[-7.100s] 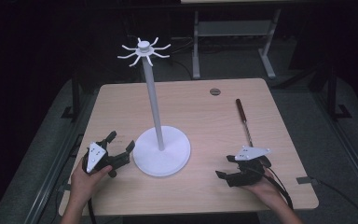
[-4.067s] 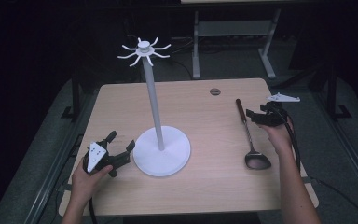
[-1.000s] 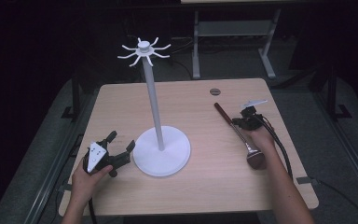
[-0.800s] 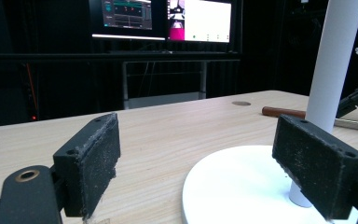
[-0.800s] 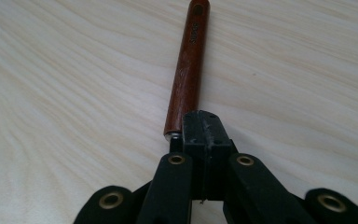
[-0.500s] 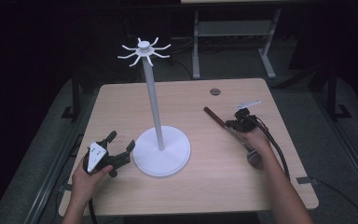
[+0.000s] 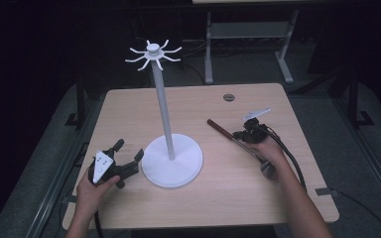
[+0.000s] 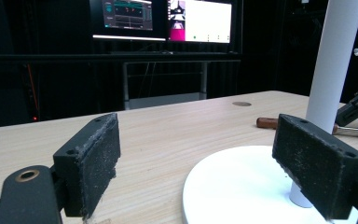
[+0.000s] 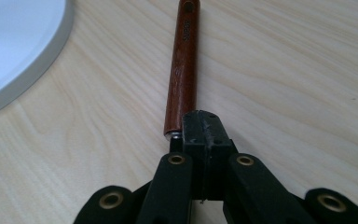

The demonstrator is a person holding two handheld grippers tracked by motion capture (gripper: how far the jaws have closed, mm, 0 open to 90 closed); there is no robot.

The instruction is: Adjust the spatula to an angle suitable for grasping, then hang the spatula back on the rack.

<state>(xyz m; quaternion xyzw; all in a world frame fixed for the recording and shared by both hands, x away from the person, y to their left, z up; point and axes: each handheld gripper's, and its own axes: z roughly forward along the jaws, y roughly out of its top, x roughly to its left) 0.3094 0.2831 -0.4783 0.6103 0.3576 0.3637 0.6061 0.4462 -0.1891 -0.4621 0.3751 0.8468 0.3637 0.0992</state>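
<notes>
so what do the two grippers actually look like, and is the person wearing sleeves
Both grippers are black. The left gripper has two flat rectangular jaws faced with rough, dark pads, brass-coloured rivets at the joints, and a pale grey three-cornered plate on top. The right gripper carries the same plate and rivets. A black cable trails from each. The forearms are bare; no sleeves in the high view.

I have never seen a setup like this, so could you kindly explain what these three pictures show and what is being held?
A person sits at a wooden table with a hand-held two-jaw tool in each hand. The high view looks down from above; the other two pictures come from cameras riding on each tool. On the table stands a white rack: a round base, a tall pole and hooks on top. The left tool rests open beside the base. The right tool is shut on the metal shaft of a wooden-handled utensil.
</notes>
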